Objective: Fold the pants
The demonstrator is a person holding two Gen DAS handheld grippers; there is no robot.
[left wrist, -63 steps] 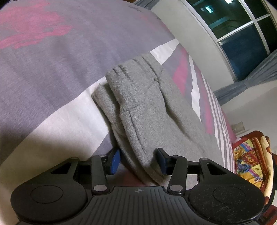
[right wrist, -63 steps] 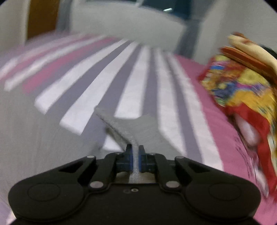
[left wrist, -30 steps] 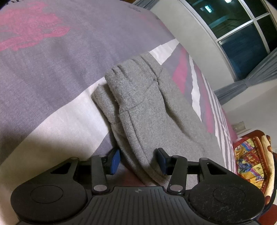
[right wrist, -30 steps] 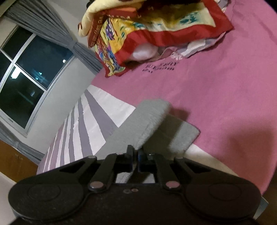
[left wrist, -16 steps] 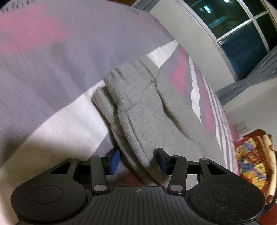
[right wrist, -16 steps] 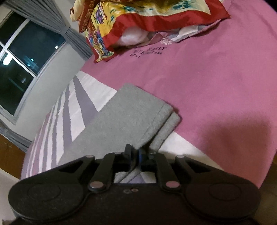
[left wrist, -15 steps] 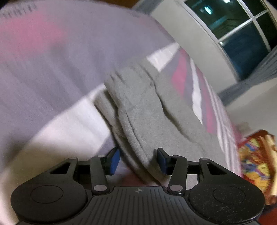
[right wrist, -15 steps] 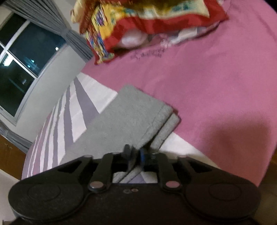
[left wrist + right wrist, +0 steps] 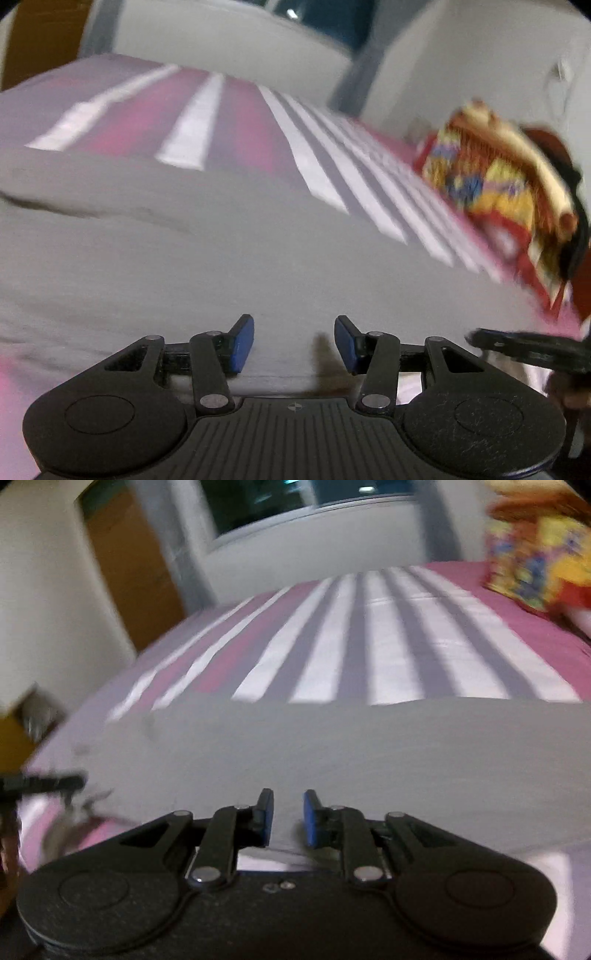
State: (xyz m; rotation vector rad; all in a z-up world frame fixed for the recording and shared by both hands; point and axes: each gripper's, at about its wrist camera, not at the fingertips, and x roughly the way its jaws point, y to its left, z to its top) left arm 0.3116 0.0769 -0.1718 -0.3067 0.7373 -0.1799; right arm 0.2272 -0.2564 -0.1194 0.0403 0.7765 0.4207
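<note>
The grey pants (image 9: 207, 258) lay flat across the striped bed (image 9: 388, 653), folded lengthwise into one long band so a crosswise fold could follow. Both tools sat at its near edge, side by side, probably to lift that edge together. The left hand-held gripper (image 9: 293, 341) was spread with nothing pinched. The right hand-held gripper (image 9: 288, 818) had just parted its jaws a little, cloth below them, not squeezed. A patterned quilt (image 9: 509, 206) was heaped beyond, out of the way.

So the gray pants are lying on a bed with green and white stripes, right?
Not quite. The gray pants do lie on the bed, but its stripes are pink, purple-gray and white, not green. The right wrist view shows this.
</note>
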